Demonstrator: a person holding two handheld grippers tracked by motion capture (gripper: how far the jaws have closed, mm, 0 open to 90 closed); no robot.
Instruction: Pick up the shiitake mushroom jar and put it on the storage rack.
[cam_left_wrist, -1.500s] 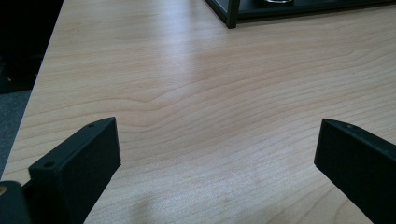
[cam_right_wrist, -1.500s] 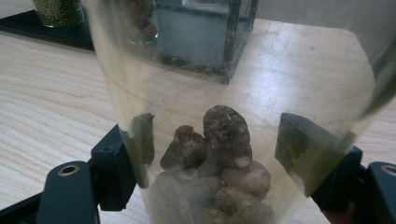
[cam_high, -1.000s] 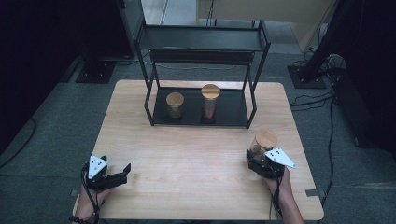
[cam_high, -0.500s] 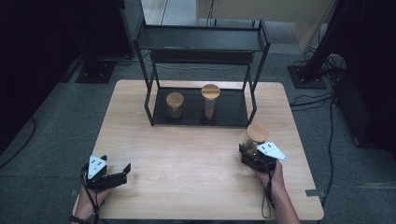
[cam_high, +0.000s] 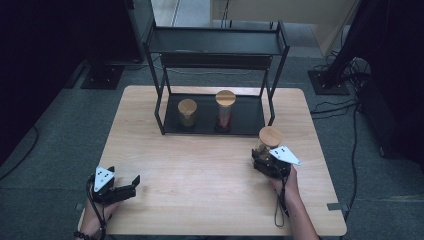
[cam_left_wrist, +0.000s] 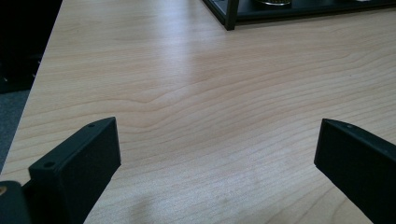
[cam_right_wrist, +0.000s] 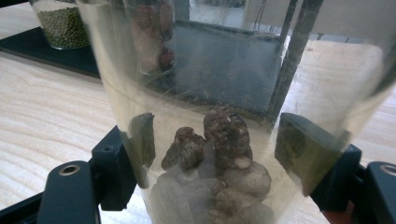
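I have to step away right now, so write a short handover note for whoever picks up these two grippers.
Right gripper: shut on the walnut jar, near the table's right side, in front of the black rack.
Left gripper: open, holding nothing, at the front left corner.
Done: two jars stand on the rack's bottom shelf, the green-bean jar and the red-filled jar.
Left: probably place the walnut jar on the rack beside them, then release.

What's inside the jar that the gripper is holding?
The glass jar in the right gripper holds brown, wrinkly lumps, like walnuts or dried mushrooms, piled at the bottom. Its upper part looks empty. A wooden lid covers the top.
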